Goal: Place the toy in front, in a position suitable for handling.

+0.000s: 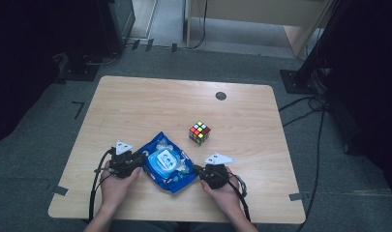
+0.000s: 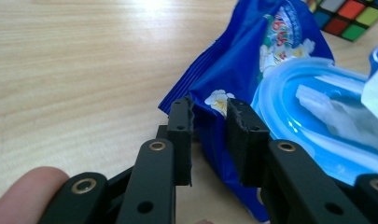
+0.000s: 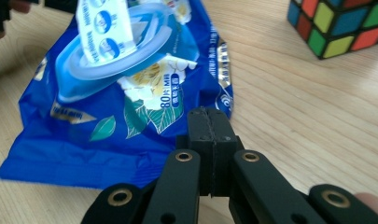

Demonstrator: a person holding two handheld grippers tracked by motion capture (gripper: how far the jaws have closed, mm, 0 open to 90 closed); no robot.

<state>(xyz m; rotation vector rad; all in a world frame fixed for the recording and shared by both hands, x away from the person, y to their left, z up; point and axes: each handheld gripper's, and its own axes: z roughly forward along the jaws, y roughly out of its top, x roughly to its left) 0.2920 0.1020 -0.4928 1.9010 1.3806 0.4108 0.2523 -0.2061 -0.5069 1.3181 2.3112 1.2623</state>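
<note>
Two claws [image 1: 138,159] [image 1: 197,170], one wipes pack [image 1: 165,164], one cube [image 1: 199,132].

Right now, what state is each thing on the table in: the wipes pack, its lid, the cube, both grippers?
Wipes pack: lying flat, label up.
Lid flap: lifted open, a wipe showing.
Puzzle cube: scrambled, standing apart from the pack.
Left gripper: jaws around a fold of the pack's edge.
Right gripper: shut at the pack's edge.

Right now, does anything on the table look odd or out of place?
The blue wipes pack lies askew, its lid flap standing open with a wipe exposed. The puzzle cube sits apart. Nothing spilled.
</note>
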